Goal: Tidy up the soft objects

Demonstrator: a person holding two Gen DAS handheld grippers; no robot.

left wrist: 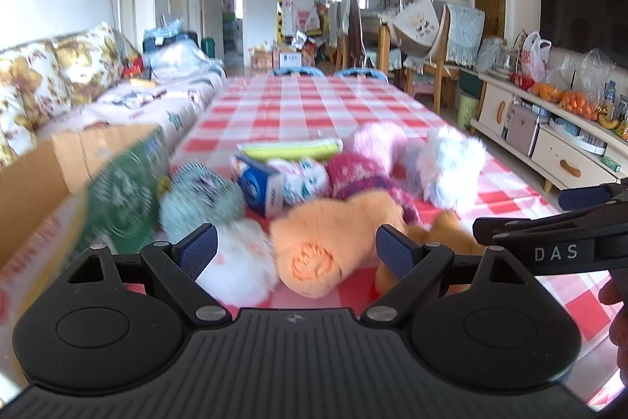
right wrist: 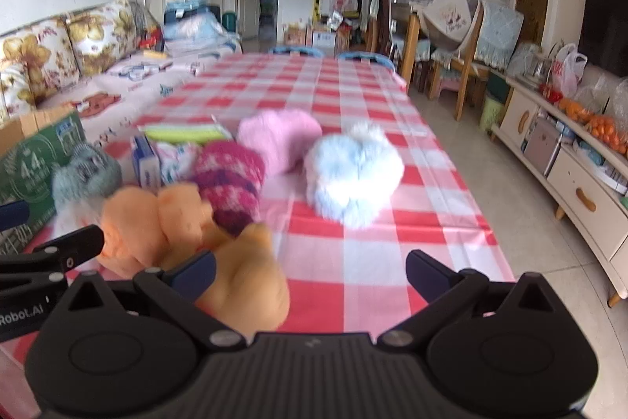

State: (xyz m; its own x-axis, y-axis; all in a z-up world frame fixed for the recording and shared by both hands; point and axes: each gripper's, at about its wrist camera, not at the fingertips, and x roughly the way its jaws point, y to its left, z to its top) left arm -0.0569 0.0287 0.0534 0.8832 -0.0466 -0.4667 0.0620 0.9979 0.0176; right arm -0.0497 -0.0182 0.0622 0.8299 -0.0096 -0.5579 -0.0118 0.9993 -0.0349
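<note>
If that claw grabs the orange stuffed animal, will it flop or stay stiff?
The orange plush looks soft and stuffed, so it would probably squash between the left claw pads and droop. Its fuzzy fabric likely grips well. It seems light, unlikely to roll.

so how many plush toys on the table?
5, possibly more hidden: orange nearest, white left of it, teal by the box, pink behind, pale blue at right.

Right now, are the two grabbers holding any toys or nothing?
Left gripper: open, holding nothing; the orange plush toy lies between its fingers.
Right gripper: open, holding nothing.
</note>
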